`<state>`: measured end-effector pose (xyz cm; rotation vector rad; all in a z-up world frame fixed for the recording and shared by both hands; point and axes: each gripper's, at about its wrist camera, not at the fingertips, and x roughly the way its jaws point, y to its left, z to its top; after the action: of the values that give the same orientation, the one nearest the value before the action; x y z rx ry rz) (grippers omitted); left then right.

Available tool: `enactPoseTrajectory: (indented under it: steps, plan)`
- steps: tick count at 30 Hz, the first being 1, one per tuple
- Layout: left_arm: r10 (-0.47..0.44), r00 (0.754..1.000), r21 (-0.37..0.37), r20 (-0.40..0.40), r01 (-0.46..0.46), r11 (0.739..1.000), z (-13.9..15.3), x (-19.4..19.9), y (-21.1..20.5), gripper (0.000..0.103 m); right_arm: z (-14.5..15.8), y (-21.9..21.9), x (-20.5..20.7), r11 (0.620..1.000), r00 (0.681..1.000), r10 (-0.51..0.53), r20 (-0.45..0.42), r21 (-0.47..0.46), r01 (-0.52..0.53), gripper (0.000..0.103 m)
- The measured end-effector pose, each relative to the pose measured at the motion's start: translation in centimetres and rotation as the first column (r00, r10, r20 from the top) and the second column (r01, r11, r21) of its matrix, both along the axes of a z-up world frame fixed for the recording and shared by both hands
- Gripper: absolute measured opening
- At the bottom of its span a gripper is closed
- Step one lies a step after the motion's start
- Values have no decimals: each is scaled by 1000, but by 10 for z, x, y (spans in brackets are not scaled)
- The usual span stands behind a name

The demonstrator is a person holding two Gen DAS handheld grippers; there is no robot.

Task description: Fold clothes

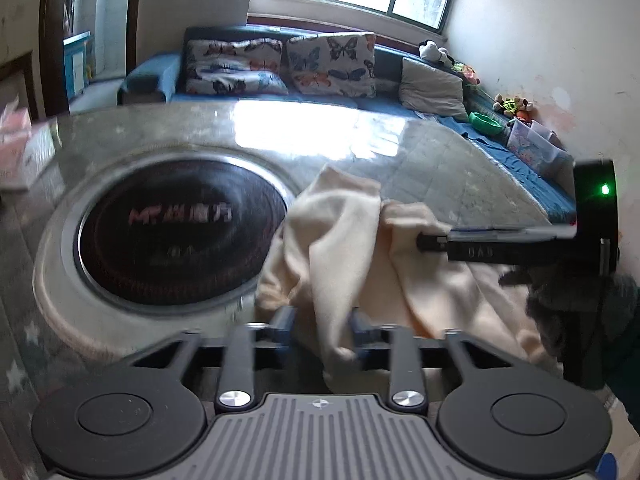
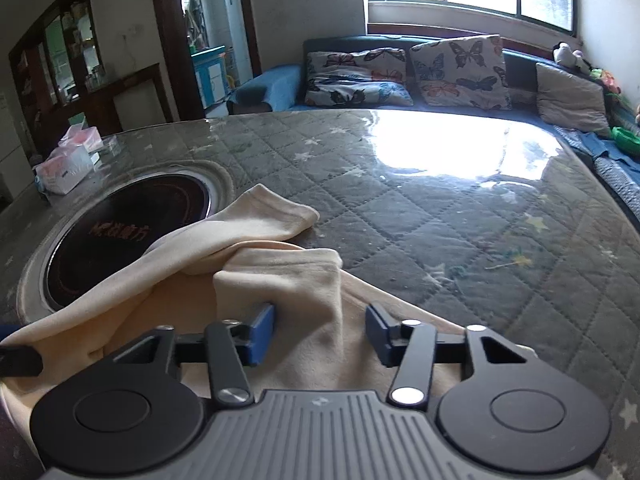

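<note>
A cream garment (image 1: 340, 232) lies crumpled on the quilted table (image 1: 440, 168), partly over the edge of a round black cooktop. My left gripper (image 1: 322, 324) is shut on a bunched fold of it, and the cloth rises and drapes from between the fingers. In the right wrist view a sleeve (image 2: 264, 216) stretches out toward the cooktop, and a folded cuff stands between the blue fingers. My right gripper (image 2: 320, 332) is open, with its fingers either side of that cuff and gaps on both sides. From the left wrist view, the right gripper (image 1: 432, 242) reaches in from the right and touches the cloth.
The round black cooktop (image 2: 128, 224) is set into the table at the left. A tissue pack (image 2: 68, 164) sits at the far left edge. A blue sofa with butterfly cushions (image 2: 460, 68) runs behind the table. A gloved hand (image 1: 580, 300) holds the right tool.
</note>
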<state>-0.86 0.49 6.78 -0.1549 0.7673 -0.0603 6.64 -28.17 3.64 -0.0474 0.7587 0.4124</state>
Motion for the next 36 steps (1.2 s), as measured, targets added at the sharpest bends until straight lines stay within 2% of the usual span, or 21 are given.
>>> enactPoseTrajectory:
  steps: [4,5,8,13,16,17,23,30,36]
  plan:
    - [-24,1000,53,17,23,998,2,23,-10,47,1,-3,1,1000,1000,12,-2,23,-12,24]
    - [-29,999,65,15,28,997,0,29,-12,47,2,-4,0,999,1000,13,-1,29,-13,15]
    - [-48,999,96,-1,48,994,-5,49,-20,47,5,-10,-4,999,1000,8,13,48,-8,8]
    - [-67,996,146,-50,73,986,-20,76,-31,46,20,-23,-14,998,998,-10,62,66,6,7]
    - [-58,995,154,-77,70,986,-29,84,-28,35,29,-33,-21,997,995,-37,91,68,31,6]
    - [-58,995,153,-80,70,986,-30,84,-26,25,31,-37,-23,997,994,-47,98,71,40,6]
    - [-38,998,133,-50,44,990,-26,73,-12,10,50,-74,-45,990,980,-127,153,86,115,6]
    - [19,1000,88,-3,-19,996,-11,51,11,8,60,-125,-75,962,944,-269,191,109,252,6]
    - [92,995,43,28,-93,995,1,22,36,8,55,-159,-103,930,911,-365,190,118,348,6]
